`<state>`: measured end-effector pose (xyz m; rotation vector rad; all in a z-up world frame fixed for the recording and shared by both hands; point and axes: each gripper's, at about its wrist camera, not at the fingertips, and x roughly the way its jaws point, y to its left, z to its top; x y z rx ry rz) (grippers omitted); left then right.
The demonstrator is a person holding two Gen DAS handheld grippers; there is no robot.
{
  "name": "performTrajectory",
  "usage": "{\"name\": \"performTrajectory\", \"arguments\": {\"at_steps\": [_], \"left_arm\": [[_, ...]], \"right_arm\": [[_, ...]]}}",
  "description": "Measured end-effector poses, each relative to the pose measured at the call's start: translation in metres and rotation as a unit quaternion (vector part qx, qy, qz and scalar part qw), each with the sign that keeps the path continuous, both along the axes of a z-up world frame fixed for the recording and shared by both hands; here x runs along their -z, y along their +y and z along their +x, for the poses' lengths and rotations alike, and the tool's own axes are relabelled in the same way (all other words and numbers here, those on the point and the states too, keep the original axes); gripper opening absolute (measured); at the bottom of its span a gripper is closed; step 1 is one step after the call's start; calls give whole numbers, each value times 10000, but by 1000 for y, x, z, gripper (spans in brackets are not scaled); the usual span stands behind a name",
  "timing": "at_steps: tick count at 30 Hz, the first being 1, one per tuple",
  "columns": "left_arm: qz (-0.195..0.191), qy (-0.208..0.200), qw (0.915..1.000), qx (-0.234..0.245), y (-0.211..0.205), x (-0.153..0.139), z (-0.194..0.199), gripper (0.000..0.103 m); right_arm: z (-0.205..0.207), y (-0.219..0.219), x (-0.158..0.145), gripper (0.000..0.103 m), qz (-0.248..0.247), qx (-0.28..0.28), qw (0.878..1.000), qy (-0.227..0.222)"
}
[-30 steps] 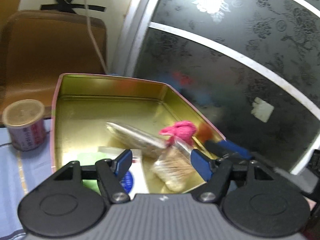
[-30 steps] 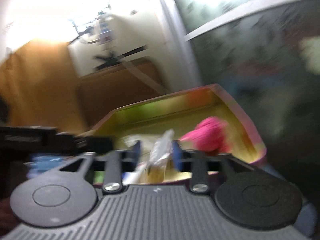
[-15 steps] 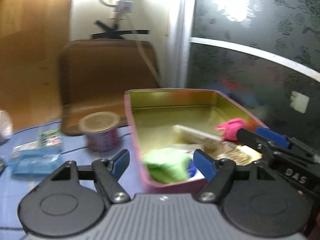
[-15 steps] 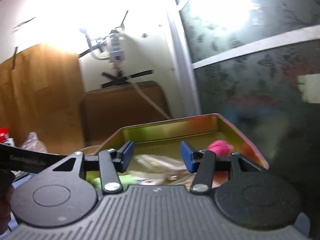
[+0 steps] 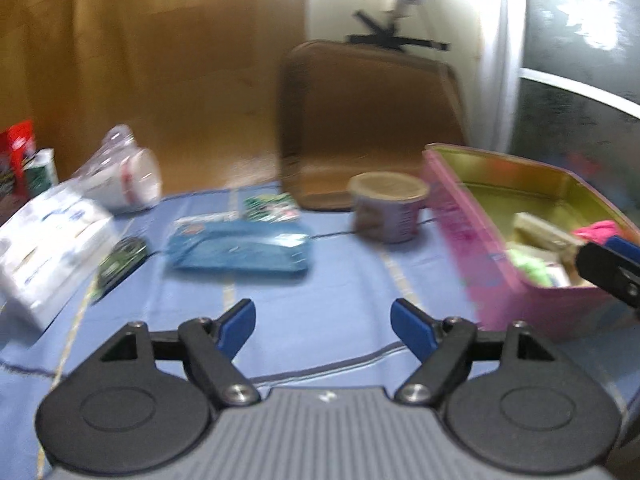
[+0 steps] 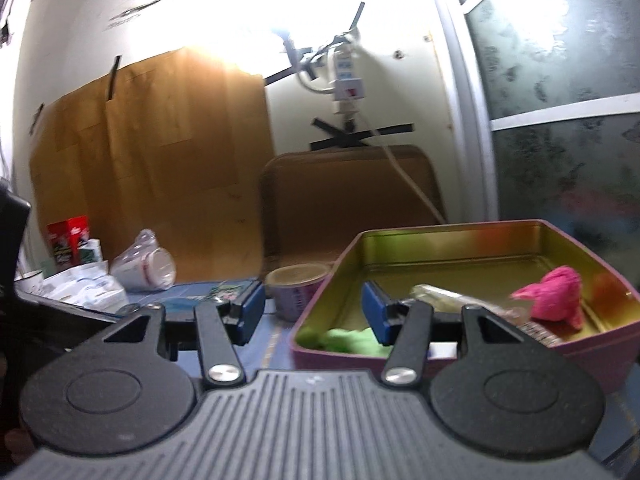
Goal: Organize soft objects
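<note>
A pink tin box with a gold inside stands at the right of the blue cloth; it also shows in the right wrist view. It holds a pink soft item, a green soft item and clear packets. A blue flat packet lies on the cloth ahead of my left gripper, which is open and empty above the cloth. My right gripper is open and empty at the tin's near left corner.
A small round can stands left of the tin. A white pack, a plastic-wrapped cup and a small green packet lie at the left. A brown chair back stands behind the table.
My left gripper swung left, away from the tin and over the open cloth. My right gripper let go of the clear packet in the tin, opened and drew back to the left.
</note>
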<state>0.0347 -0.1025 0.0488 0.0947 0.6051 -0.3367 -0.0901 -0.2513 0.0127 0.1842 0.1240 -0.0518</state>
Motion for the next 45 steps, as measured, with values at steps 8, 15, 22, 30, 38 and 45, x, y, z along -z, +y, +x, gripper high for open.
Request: {"name": "performTrajectory", "arguments": {"at_steps": [8,15,22,30,38,45], "left_arm": [[12,106,9978,-648,49,19,17,77],[2,169,9954,-940,72,29,27,77],[17,220,9948,-990,76,37,34,77],[-80,44,9968,-799,71,36,29,80],[-294,-575,9975,283,39,30,2,84],[-451,-425,9973,391,40,33,6,84]], "right_arm": [[16,37,7,58,-286,-446,9979,359],[28,52,12,58,-372,-578,9958,601],[34,53,18,59,-369,-467,9959,684],[38,47,23,59,-278,-304,9966,709],[8,37,16,64,-390,225,9987,223],[12,36,26,64,-217,379,9984,359]]}}
